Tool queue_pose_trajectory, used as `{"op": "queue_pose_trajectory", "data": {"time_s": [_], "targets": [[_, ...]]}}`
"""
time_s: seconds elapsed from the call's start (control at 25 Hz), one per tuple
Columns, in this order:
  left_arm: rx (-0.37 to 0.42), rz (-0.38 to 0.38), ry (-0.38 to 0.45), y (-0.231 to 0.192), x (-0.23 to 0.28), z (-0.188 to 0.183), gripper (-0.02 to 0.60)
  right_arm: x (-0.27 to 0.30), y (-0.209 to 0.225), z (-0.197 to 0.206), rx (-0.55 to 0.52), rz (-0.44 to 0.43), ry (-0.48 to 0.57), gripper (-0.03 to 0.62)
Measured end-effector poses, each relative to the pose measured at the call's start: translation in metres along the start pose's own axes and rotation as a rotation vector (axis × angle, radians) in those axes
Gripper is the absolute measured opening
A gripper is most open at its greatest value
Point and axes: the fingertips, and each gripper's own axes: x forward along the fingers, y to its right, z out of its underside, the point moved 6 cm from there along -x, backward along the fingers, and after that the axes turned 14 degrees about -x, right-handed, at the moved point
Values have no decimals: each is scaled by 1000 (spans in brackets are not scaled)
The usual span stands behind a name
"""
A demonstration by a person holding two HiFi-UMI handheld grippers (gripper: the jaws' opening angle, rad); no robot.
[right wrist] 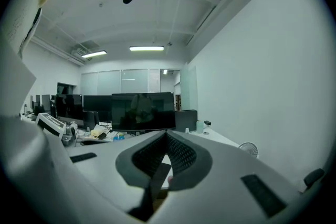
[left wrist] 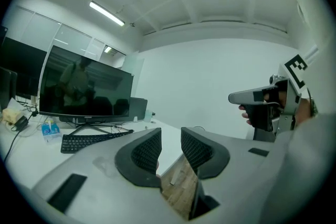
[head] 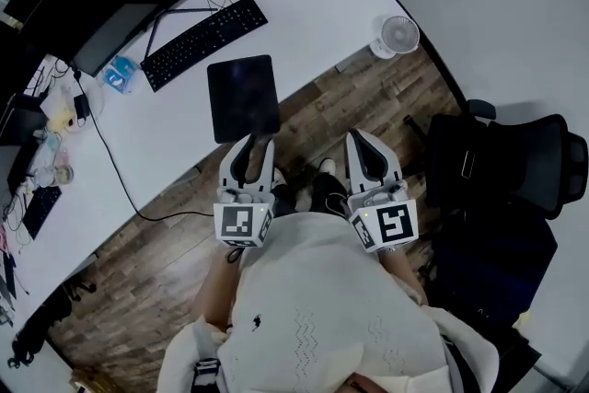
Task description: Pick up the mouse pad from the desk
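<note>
Mouse pad (head: 244,95) flat on counter (head: 166,138) at near edge, not yet lifted. Left gripper (head: 256,144) just short of pad, jaws parted, nothing between. Right gripper (head: 358,141) over floor, jaws closed, empty. Grasp and lift both remain

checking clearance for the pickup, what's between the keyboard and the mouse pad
Nothing: the head view shows only a bare strip of desk between the keyboard and the mouse pad.
</note>
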Motion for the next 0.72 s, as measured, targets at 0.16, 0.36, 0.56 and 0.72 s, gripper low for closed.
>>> {"op": "queue_pose_trajectory", "data": {"time_s": [0.16, 0.36, 0.56, 0.72], "targets": [[-44, -74, -12, -13, -4, 11, 117, 23, -4, 4, 0, -78, -8, 2], [-165, -181, 6, -30, -7, 23, 117, 51, -8, 3, -28, -194, -4, 2], [-231, -298, -7, -39, -5, 44, 121, 70, -10, 1, -61, -316, 5, 2], [-247, -356, -25, -40, 0, 60, 123, 84, -8, 2, -85, -402, 0, 2]]}}
